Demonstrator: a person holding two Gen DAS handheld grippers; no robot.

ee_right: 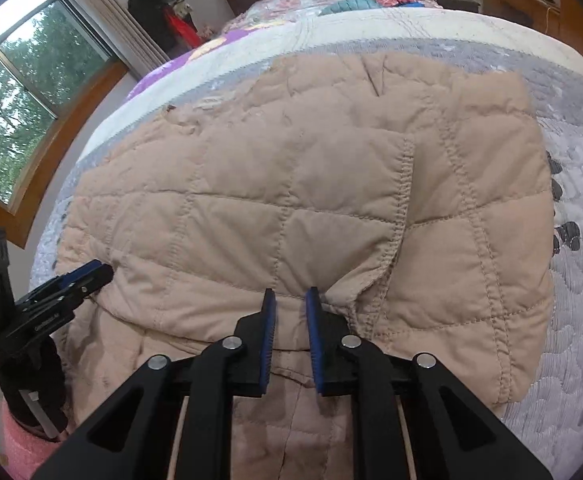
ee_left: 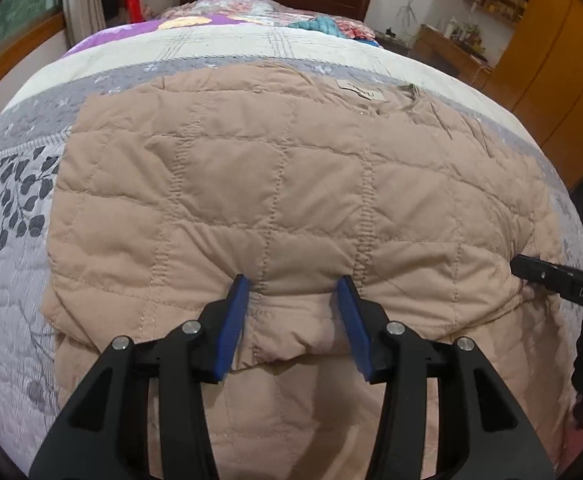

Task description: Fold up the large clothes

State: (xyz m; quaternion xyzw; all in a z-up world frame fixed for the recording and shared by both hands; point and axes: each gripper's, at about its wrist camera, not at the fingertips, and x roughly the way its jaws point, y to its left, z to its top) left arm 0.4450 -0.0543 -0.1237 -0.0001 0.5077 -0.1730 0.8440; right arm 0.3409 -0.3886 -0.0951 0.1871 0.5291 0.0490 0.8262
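My left gripper (ee_left: pixel 293 286) is down on the jacket (ee_left: pixel 283 184), jaws spread either side of a puffy fold at its near edge, pads not biting. My right gripper (ee_right: pixel 291 300) sits further along the same edge, jaws nearly together; I think there's a thin pinch of fabric between them, though the view's too tight to be sure. The jacket lies flat across the near end of the bed (ee_left: pixel 15 184), already folded once, by the look of it. Risk from here: the slippery padding slides out of the left jaws if I lift before clamping, and the fold collapses unevenly.
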